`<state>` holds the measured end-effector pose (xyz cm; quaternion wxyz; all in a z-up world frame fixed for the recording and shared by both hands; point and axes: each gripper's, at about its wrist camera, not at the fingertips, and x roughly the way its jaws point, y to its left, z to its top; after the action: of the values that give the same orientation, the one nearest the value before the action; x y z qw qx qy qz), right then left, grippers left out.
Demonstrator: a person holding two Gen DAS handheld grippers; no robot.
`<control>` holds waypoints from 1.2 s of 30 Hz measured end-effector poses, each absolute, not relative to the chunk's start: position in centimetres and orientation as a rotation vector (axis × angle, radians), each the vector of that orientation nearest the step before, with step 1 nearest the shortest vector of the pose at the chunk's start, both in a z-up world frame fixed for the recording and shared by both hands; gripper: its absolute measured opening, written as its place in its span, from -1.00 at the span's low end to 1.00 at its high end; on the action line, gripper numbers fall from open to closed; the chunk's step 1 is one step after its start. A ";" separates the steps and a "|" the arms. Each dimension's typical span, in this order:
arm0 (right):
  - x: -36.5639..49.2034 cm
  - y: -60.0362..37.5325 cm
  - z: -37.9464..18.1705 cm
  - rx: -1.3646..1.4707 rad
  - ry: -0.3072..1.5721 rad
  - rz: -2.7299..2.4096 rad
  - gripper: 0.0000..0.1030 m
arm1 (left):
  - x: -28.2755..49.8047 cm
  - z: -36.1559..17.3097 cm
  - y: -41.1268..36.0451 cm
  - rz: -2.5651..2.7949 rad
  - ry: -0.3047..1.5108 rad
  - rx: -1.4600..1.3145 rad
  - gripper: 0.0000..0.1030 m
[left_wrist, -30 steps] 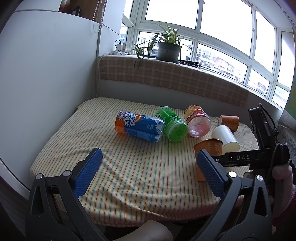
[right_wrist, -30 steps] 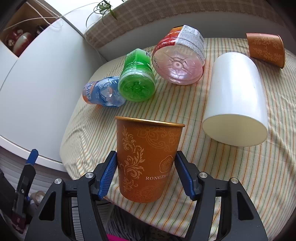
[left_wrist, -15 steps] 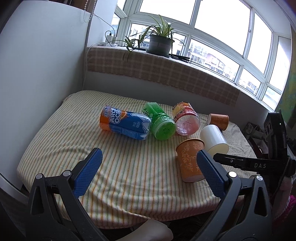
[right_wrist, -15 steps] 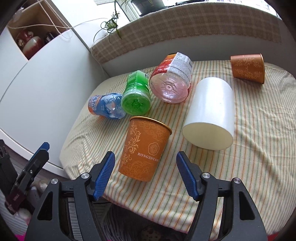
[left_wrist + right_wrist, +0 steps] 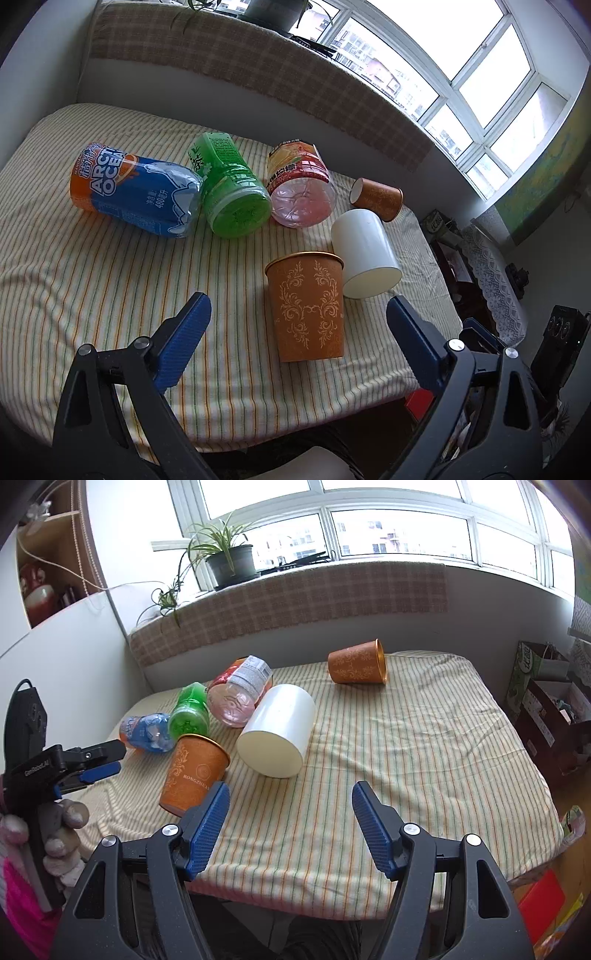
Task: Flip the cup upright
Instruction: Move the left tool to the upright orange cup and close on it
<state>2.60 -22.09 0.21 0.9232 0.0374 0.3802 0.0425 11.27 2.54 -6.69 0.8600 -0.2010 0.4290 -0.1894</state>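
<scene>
An orange patterned paper cup [image 5: 306, 306] stands upright on the striped cloth, near the front edge; it also shows in the right wrist view [image 5: 194, 771]. My left gripper [image 5: 295, 350] is open and empty, its fingers on either side of the cup and a little short of it. My right gripper [image 5: 290, 827] is open and empty, drawn back to the right of the cup. A second orange cup [image 5: 376, 197] lies on its side at the back, also in the right wrist view [image 5: 358, 663]. A white cup [image 5: 364, 254] lies on its side beside the upright one [image 5: 277, 731].
A blue-orange bottle [image 5: 133, 195], a green bottle [image 5: 231, 195] and a pink bottle [image 5: 301, 192] lie on their sides behind the cup. The table's front edge [image 5: 295, 417] is close. Boxes and bags [image 5: 546, 701] stand right of the table. The left gripper shows in the right wrist view [image 5: 74, 764].
My right gripper has opened, let go of the orange cup, left it standing upright and pulled back to the right. My left gripper has moved in toward the cup.
</scene>
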 end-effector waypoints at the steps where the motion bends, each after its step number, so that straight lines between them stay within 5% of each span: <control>1: 2.3 -22.4 0.3 0.077 0.778 0.074 0.33 | 11.7 -7.0 2.4 -0.412 0.921 -0.436 0.84; 36: 0.8 -23.9 -1.1 0.074 0.798 -0.047 0.34 | 17.9 -12.4 -1.7 -0.537 1.175 -0.469 0.29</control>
<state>0.75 -23.95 -1.13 0.9204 0.0362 0.3886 -0.0229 17.94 -1.74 -12.45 0.7731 -0.2164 0.5424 -0.2477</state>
